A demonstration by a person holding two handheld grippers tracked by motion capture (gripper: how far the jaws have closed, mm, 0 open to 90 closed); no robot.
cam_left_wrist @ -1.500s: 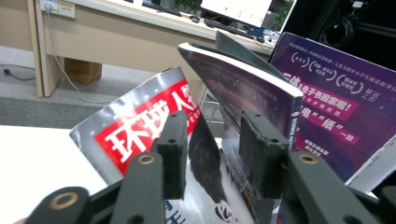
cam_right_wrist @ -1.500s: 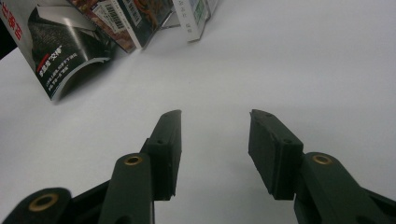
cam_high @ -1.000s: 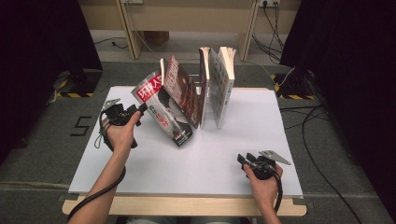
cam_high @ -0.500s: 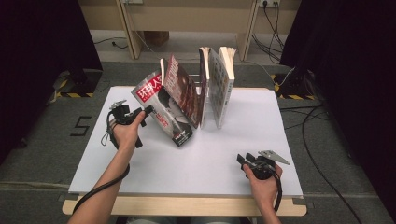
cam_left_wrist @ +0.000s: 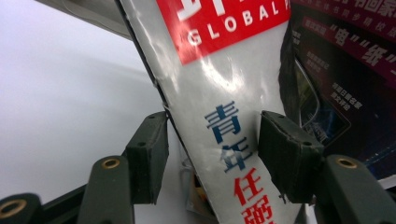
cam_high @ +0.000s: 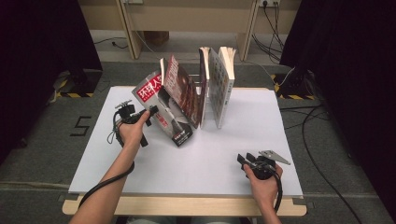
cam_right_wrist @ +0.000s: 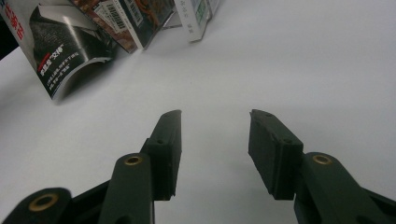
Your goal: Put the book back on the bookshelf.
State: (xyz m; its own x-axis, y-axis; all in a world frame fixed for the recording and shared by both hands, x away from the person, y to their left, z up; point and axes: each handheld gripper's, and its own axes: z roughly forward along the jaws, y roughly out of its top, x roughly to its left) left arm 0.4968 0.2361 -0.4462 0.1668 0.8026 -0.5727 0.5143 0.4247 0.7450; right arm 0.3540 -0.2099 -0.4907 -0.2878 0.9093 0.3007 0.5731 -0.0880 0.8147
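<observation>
At 10 o'clock on the table (cam_high: pixel 224 163), the left gripper (cam_high: pixel 150 113) sits w/ its jaws straddling the magazine (cam_high: pixel 161 112). Left gripper view: the mag's silver spine edge runs up between both pads; jaws spread, a gap on the left side, right pad looks just beside the cover, contact unclear. So jaws apart, not clamped. Mag leans tilted, top toward 10 o'clock, bottom corner on the table, resting vs. a dark book (cam_high: pixel 184 91) behind it. Two more books (cam_high: pixel 219 84) stand upright at 12 o'clock, touching that dark one. At 5 o'clock the right gripper (cam_high: pixel 243 161) lies low on the table, jaws wide apart, nothing between them, well apart from the mag.
</observation>
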